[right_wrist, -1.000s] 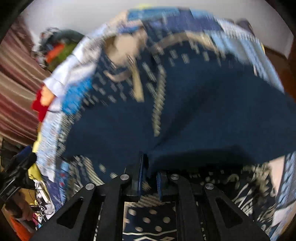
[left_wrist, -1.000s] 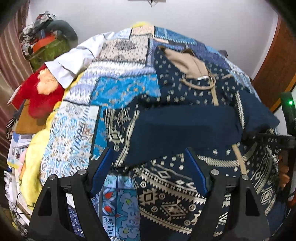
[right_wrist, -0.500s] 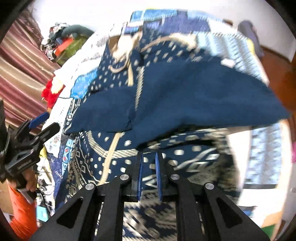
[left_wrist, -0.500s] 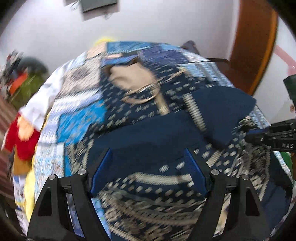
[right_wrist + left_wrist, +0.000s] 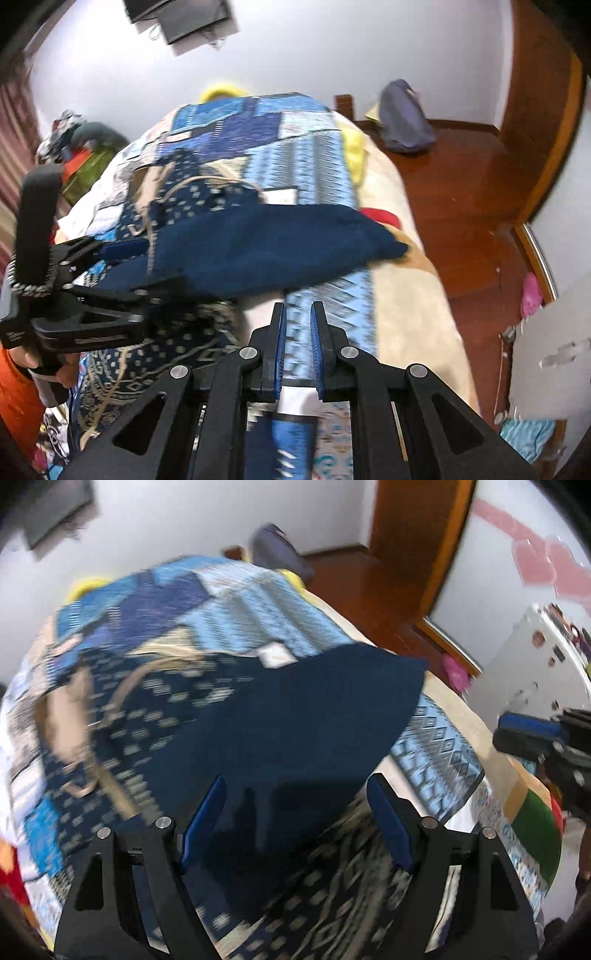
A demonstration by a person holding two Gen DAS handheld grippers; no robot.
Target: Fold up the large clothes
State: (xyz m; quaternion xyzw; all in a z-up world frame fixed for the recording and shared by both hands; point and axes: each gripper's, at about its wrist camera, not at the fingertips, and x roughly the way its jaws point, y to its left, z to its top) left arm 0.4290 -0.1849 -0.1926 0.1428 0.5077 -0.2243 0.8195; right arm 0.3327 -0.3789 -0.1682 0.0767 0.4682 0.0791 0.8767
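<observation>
A large navy garment [image 5: 295, 716] with beige dotted print lies on the patchwork bedspread [image 5: 240, 605], its plain navy part folded over on top. My left gripper [image 5: 295, 812] is open, its blue pads either side of the navy fold, holding nothing. In the right wrist view the garment [image 5: 258, 236] lies ahead and to the left, with the left gripper [image 5: 122, 258] over its edge. My right gripper [image 5: 297, 325] is off the cloth, its pads a narrow gap apart and empty, over the blue bedspread [image 5: 295, 177].
The wooden floor [image 5: 461, 192] and a door frame [image 5: 546, 110] lie to the right of the bed. A grey bundle [image 5: 404, 118] sits on the floor by the wall. Clothes are piled at the far left [image 5: 81, 147]. A white cabinet [image 5: 535, 664] stands at the right.
My right gripper has let go of the navy cloth and pulled back to the right, off the garment. The left gripper has swung right over the folded navy part.
</observation>
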